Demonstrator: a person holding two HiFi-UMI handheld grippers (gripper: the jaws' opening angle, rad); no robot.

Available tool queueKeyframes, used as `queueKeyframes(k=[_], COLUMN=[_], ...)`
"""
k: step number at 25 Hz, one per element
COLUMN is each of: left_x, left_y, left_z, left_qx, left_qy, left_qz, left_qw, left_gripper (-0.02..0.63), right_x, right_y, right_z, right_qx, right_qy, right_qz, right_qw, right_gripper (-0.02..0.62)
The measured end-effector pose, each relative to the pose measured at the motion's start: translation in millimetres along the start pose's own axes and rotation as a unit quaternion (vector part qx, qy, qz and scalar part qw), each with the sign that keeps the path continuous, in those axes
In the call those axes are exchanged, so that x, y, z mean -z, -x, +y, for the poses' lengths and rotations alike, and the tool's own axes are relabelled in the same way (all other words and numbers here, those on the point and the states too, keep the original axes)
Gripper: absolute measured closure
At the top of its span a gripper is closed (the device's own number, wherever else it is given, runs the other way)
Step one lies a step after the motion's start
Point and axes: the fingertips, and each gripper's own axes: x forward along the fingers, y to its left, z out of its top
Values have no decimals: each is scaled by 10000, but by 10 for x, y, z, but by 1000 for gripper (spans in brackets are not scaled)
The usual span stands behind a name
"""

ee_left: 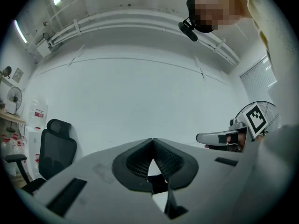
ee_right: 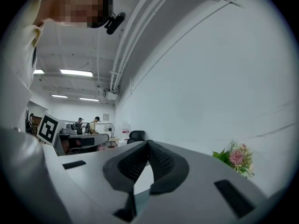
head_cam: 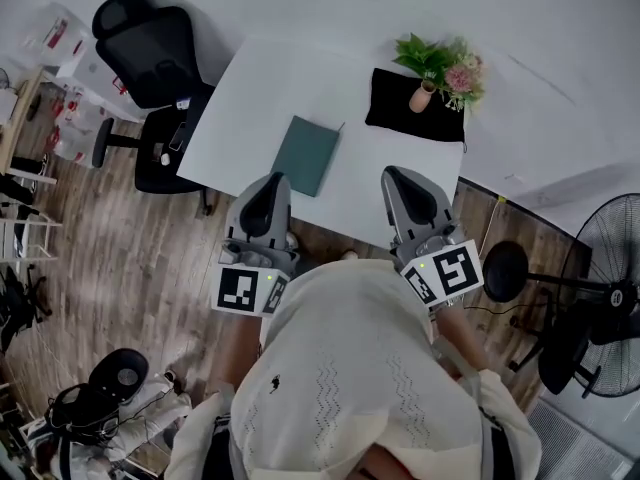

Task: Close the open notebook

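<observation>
Closing looks done: the flat dark-green rectangular notebook lies shut on the white table, at one o'clock from my left gripper. That one and my right gripper both have their jaws pressed together on nothing. Next, I judge, I need only keep clear.

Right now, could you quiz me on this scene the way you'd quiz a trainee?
1. True or false: the notebook lies open on the table.
2. The vase stands on: A the cloth, B the notebook, C the bare table.
3. What do the left gripper and the right gripper hold?

Key:
1. False. It lies closed.
2. A.
3. Nothing. Both are shut and empty, held above the table's near edge.
</observation>
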Motion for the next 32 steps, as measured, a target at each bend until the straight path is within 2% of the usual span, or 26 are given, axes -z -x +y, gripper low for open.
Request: queueKeyframes(k=[10,19,24,32], left_x=[35,72,125,160], left_y=[63,55,67,70], left_z=[124,66,104,127], left_qx=[-194,-148,-208,-219], left_qy=[124,87,414,619], left_qz=[56,114,122,132], left_qw=[9997,9998,9989,9978], left_gripper=[594,594,594,594], right_x=[-78,-67,-17,22], right_y=[13,15,24,22], right_z=[-41,-18,-17,1], right_qx=[101,47,49,31], right_qy=[76,56,-26,-8], right_qz=[-52,-16,37,100], right_qw=[9999,10000,10000,9999], right_gripper=[595,595,595,595])
